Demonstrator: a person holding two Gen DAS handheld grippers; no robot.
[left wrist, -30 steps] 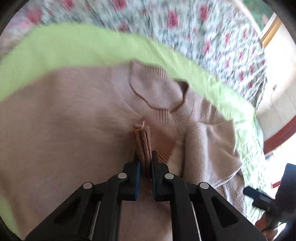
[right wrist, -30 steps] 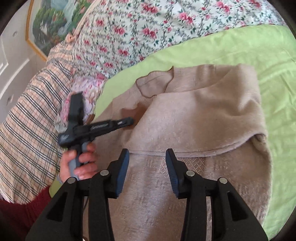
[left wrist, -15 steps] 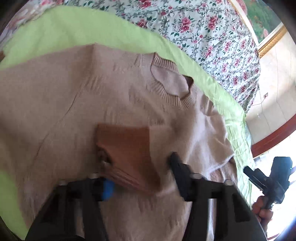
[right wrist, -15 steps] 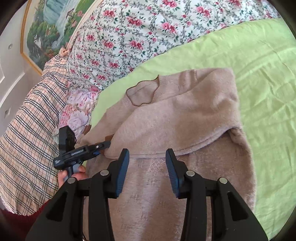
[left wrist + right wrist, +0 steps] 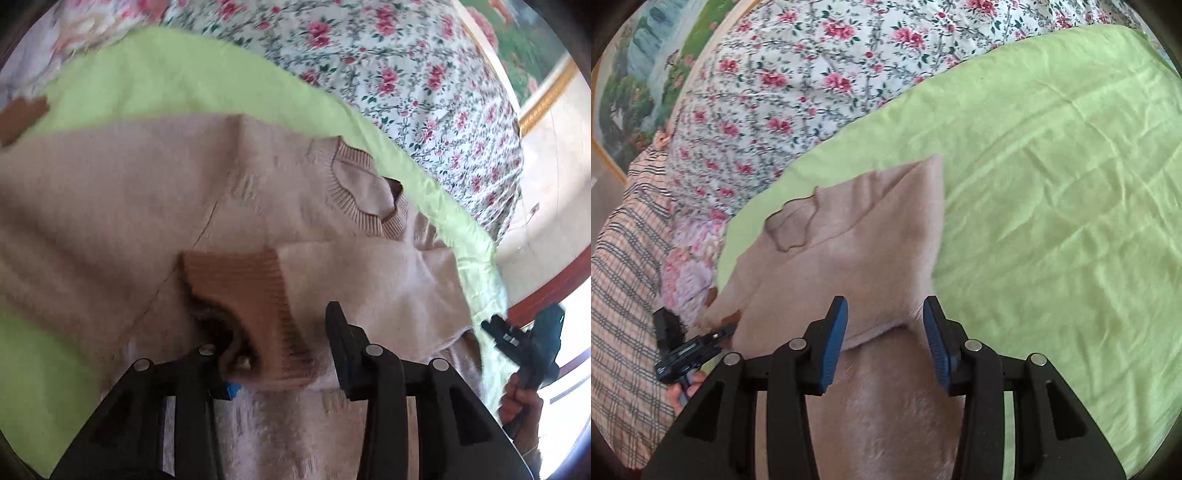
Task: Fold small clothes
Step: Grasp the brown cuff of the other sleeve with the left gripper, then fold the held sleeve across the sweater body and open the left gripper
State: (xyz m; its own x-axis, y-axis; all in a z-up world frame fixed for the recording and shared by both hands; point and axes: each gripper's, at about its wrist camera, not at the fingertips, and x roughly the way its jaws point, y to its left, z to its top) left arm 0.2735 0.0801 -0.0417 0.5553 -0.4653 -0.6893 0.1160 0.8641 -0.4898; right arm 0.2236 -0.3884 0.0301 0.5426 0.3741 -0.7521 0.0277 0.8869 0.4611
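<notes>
Jaws of the left gripper (image 5: pixel 284 347) stand apart, the brown ribbed cuff (image 5: pixel 240 280) of the beige sweater (image 5: pixel 110 206) lying slack between them. Jaws of the right gripper (image 5: pixel 886 343) also gape, over the sweater's folded edge. Beyond lie the green bedsheet (image 5: pixel 1052 177) and floral pillow (image 5: pixel 812 74).

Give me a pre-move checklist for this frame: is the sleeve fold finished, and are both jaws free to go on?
1. Left gripper jaws open: ok.
2. Brown ribbed cuff released: cannot tell; it lies between the jaws, draped against the left one.
3. Sleeve laid across the sweater chest, below the neckline: ok.
4. Right gripper jaws open, empty: ok.
5. Other side already folded in: ok; a folded edge crosses just ahead of the right gripper.
6. Sweater wholly on the green sheet: cannot tell; the hem is out of view.
</notes>
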